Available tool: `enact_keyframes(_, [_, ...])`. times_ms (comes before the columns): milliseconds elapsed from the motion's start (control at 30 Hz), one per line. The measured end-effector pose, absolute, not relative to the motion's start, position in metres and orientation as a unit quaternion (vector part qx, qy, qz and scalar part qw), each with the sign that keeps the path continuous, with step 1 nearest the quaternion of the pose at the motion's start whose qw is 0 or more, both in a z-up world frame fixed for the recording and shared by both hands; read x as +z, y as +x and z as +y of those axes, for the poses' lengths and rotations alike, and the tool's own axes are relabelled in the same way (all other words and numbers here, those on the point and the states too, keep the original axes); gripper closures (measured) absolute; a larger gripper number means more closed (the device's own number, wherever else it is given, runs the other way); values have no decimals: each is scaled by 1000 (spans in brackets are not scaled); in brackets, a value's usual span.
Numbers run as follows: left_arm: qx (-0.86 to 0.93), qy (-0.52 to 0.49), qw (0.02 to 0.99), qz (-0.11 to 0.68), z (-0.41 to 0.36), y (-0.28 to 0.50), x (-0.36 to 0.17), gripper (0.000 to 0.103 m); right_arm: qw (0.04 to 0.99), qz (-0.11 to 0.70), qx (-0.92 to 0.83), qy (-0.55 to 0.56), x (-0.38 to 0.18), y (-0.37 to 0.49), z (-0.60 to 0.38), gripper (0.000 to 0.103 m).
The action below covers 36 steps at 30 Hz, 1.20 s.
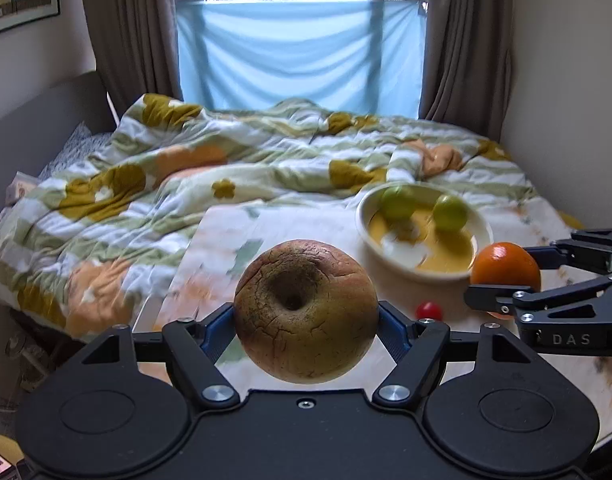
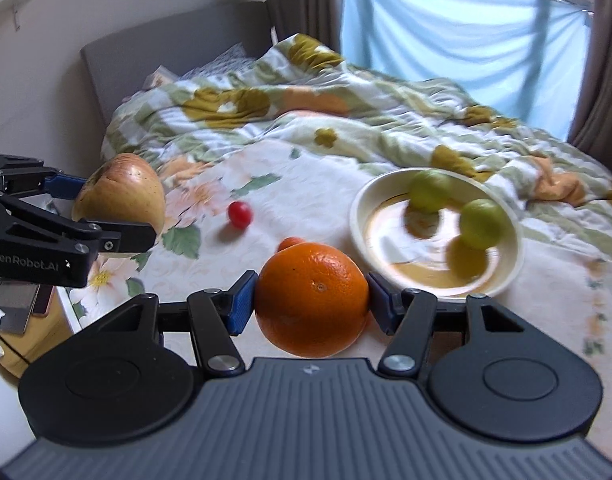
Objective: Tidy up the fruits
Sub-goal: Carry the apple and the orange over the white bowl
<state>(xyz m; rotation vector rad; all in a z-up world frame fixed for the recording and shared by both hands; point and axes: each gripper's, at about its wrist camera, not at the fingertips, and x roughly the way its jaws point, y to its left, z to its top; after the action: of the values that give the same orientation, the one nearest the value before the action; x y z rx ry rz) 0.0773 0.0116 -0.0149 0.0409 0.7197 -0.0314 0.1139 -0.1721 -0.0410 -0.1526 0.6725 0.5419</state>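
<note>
Apple [image 1: 305,311] between left fingers [image 1: 215,330].

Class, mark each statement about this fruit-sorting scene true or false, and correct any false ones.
1. The left gripper holds an apple. True.
2. The right gripper is empty. False: it is shut on an orange.
3. The bowl holds two green fruits. True.
4. The small red fruit lies in the bowl. False: it lies on the floral cloth, outside the bowl.
5. The bowl sits on bare wood. False: it sits on the floral cloth.
</note>
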Motion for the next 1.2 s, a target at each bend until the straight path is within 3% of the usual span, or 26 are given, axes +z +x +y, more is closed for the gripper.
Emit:
enact_keyframes(567, [-84,33,940,330,-41,171,-2,25,932,309,184,-53,-7,151,-237,29])
enact_keyframes(1200, [-145,76,900,404,-67,273,-77,25,926,360,112,-18,-40,222,-250,29])
